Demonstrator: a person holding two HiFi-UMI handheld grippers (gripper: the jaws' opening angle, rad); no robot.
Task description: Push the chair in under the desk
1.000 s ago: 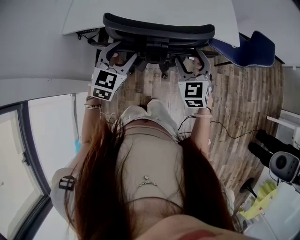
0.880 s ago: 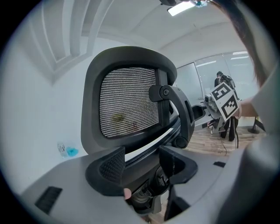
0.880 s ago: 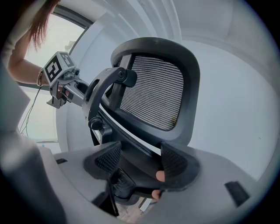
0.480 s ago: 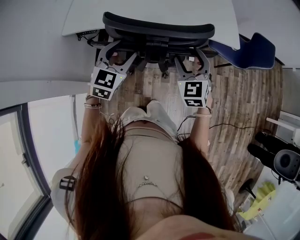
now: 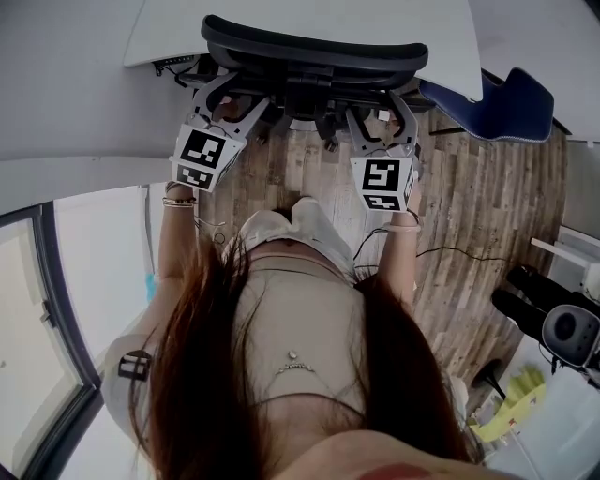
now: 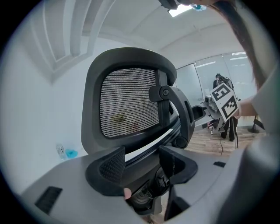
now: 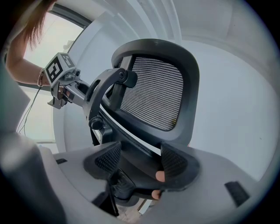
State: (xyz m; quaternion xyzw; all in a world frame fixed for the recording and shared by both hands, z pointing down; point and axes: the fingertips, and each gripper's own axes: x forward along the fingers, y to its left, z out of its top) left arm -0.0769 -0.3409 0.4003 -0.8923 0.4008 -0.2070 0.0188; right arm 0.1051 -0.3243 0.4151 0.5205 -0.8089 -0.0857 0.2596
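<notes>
Head view: chair (image 5: 314, 54) (at desk (image 5: 442, 28))

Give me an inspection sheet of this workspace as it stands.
Surface: white desk, only partly in view.
Job's things: black mesh-back chair, backrest top at the desk's edge.
Clutter: blue object at right; yellow item and black equipment at lower right.
Grippers: left gripper and right gripper both open, jaws apart at the chair's back frame.
Cables: one thin cable on the wood floor.
Surroundings: glass wall at left.
</notes>
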